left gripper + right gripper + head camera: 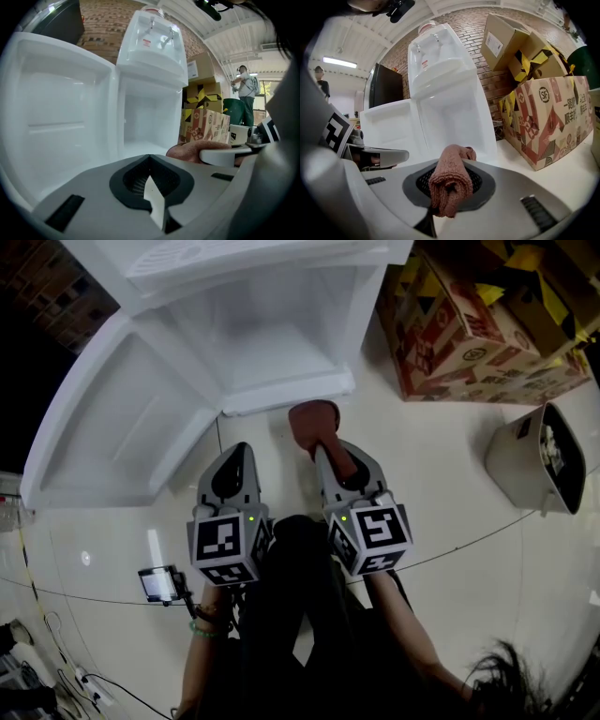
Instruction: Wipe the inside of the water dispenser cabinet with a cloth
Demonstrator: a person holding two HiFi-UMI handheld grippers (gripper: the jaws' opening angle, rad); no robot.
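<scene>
The door [122, 427] lies open left of the cabinet [272, 334]; cardboard boxes [469, 334] and a bin [525, 460] stand right.

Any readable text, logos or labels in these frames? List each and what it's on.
"SF": ringed logo on the patterned box.
Characters right of that logo, same box: too blurred to read.
White label on the upper box: too small to read.
Red sticker on the dispenser: too small to read.
Marker cubes: square patterns only, no words.

The cardboard box [548, 122] bears a round "SF" logo; Chinese characters stand beside it.
</scene>
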